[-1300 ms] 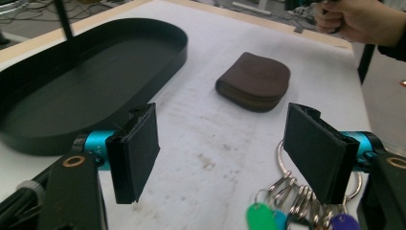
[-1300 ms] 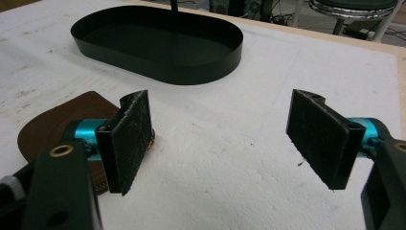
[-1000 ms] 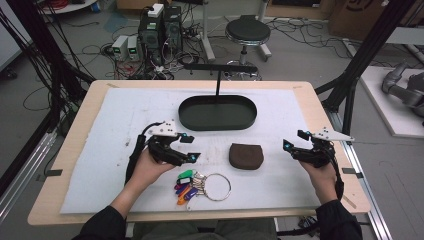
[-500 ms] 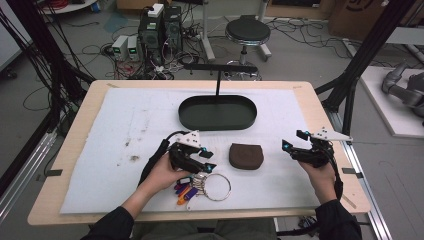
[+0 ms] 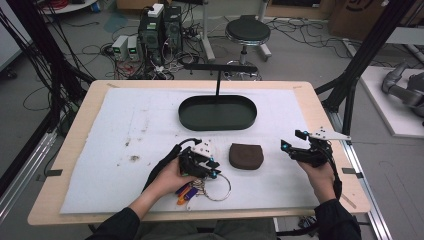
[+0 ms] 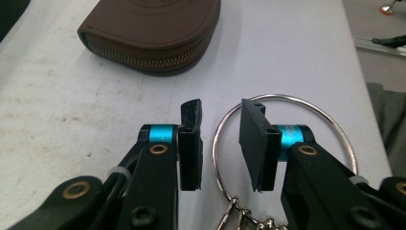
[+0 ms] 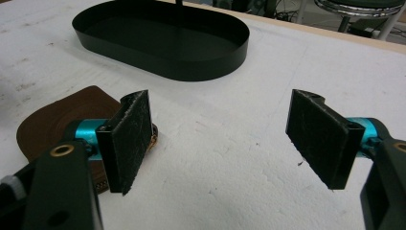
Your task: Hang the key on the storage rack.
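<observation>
Between my left gripper's [image 6: 218,143] narrowed, not yet clenched fingers lies the key ring's [image 6: 282,143] left arc on the surface: thin, stiff, slippery steel, light but jangly. My right gripper [image 7: 230,143] hovers released.

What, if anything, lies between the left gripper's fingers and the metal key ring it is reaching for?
Nothing visible does. The left gripper has just been closing its fingers astride the near left arc of the large silver metal key ring, with bare white mat in the gap. The brown zipped leather pouch lies farther off.
</observation>
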A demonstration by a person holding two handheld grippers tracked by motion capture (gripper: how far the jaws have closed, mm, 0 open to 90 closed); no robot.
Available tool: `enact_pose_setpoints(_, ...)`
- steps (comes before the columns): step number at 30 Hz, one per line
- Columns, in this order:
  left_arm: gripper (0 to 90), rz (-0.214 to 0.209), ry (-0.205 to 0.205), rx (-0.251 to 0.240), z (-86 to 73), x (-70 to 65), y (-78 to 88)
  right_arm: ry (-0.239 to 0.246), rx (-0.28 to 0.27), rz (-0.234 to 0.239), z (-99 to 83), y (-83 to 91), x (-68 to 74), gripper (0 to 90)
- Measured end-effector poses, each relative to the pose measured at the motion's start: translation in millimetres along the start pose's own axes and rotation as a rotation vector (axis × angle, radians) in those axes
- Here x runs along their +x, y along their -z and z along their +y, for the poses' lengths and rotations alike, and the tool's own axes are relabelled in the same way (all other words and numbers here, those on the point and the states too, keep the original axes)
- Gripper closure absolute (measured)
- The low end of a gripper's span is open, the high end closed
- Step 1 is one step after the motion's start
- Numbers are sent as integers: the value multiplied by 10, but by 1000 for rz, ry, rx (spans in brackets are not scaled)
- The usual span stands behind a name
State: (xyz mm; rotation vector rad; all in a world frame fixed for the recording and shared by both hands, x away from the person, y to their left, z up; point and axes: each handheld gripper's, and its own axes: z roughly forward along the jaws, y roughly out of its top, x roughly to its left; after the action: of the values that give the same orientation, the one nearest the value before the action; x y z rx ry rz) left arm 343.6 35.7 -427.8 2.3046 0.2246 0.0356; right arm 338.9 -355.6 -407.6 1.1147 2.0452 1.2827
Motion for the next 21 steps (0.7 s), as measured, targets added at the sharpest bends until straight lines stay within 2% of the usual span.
enact_pose_setpoints(2, 725, -6, 12, 1, -10, -1, -20, -1, 1, 2, 0, -1, 2, 247)
enact_pose_setpoints(8, 738, -6, 9, 30, -19, -1, -63, 2, 5, 2, 1, -5, 5, 247)
enact_pose_setpoints(10, 749, -1, 5, 34, -19, -7, -73, -1, 6, 2, 1, -6, 9, 247)
enact_pose_setpoints(11, 759, 13, -8, 60, -24, -18, -99, 0, 5, 2, 1, -6, 8, 247)
enact_pose_setpoints(13, 784, 19, -10, 71, -28, -25, -112, 4, 4, 0, 1, -7, 6, 247)
enact_pose_setpoints(17, 802, 36, -28, 70, -28, -59, -116, -1, 5, 3, 0, -6, 9, 247)
enact_pose_setpoints(19, 852, 39, -34, 68, -30, -64, -119, 3, 2, 2, 1, -9, 9, 247)
enact_pose_setpoints(20, 853, 51, -36, 47, -56, -81, -119, 0, 4, 4, 2, -8, 13, 247)
enact_pose_setpoints(21, 854, 51, -36, 47, -56, -81, -119, 3, 2, 2, 3, -8, 12, 247)
